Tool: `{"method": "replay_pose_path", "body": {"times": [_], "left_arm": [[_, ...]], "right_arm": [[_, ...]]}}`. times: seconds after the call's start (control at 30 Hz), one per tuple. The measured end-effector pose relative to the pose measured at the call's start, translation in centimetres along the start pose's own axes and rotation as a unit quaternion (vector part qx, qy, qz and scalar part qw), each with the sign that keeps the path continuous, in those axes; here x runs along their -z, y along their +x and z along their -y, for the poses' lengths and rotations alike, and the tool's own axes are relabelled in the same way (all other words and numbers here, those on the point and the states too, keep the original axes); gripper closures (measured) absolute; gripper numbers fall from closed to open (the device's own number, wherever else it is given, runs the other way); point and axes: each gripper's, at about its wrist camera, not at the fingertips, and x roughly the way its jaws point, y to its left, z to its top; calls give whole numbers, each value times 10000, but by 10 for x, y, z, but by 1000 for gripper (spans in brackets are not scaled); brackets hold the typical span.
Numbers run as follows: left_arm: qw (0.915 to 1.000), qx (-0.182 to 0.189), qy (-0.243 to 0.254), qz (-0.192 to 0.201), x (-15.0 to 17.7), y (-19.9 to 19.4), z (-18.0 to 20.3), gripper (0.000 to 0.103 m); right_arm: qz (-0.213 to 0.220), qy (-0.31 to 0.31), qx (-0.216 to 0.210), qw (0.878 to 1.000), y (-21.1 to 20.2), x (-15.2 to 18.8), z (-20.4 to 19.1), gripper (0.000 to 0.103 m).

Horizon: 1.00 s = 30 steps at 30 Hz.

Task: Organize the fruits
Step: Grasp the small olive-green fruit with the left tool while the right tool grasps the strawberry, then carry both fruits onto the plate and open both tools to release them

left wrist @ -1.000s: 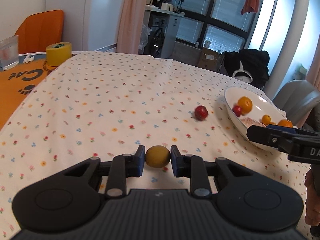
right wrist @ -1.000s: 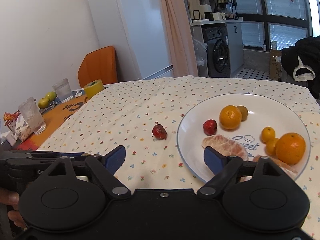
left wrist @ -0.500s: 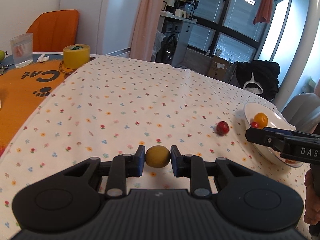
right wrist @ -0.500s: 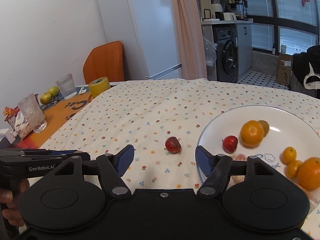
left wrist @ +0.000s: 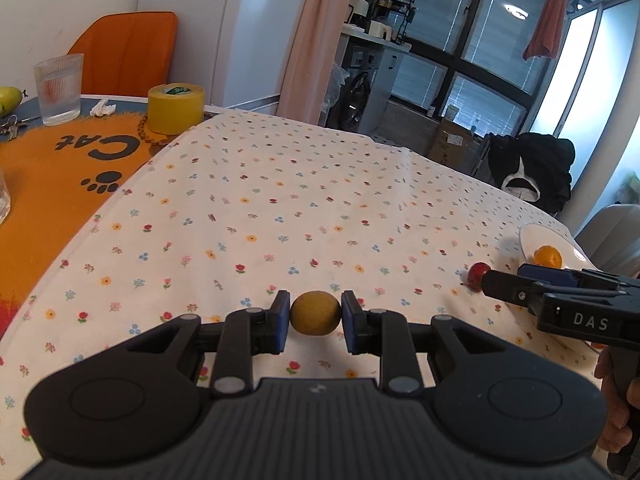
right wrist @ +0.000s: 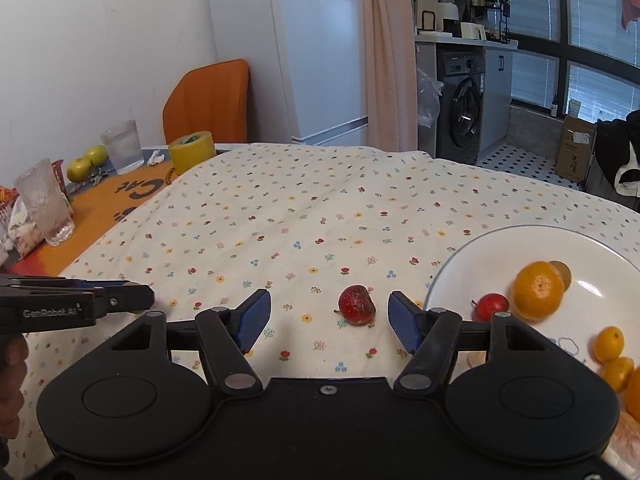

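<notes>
Left gripper [left wrist: 315, 314] grips a yellow-brown fruit [left wrist: 315, 313]; right gripper [right wrist: 329, 317], fingers open, brackets the red fruit [right wrist: 356, 305]: closing comes next.

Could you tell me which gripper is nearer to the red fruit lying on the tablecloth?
Right. The right gripper is open, its fingers either side of the red fruit; the left gripper, holding a yellow fruit, is off to its left.

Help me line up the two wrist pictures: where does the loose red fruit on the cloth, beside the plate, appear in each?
Left wrist: the red fruit lies far right, just beyond the right gripper's tip.
Right wrist: the same red fruit lies low centre, between the open fingers.
Shared landmark: the yellow tape roll, upper left in both.
</notes>
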Motion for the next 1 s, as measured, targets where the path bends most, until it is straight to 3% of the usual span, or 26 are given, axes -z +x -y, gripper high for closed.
{"method": "replay_pose_path", "body": {"times": [0.17, 0.4, 0.57, 0.63, 1.0], "left_arm": [[9999, 65, -150, -6, -2, 0, -8, 78], [9997, 91, -210, -24, -2, 2, -17, 78], [9997, 67, -242, -37, -2, 3, -20, 78], [9997, 57, -242, -46, -1, 3, -19, 78], [9999, 118, -105, 50, -2, -7, -1, 78]], "right_arm": [[-106, -155, 206, 9996, 14, -5, -4, 48], [-293, -378, 440, 9979, 31, -7, -8, 52], [-418, -581, 528, 9960, 39, -4, -12, 67], [-475, -621, 543, 9955, 41, -3, -14, 78], [-114, -346, 269, 9990, 7, -7, -6, 81]]}}
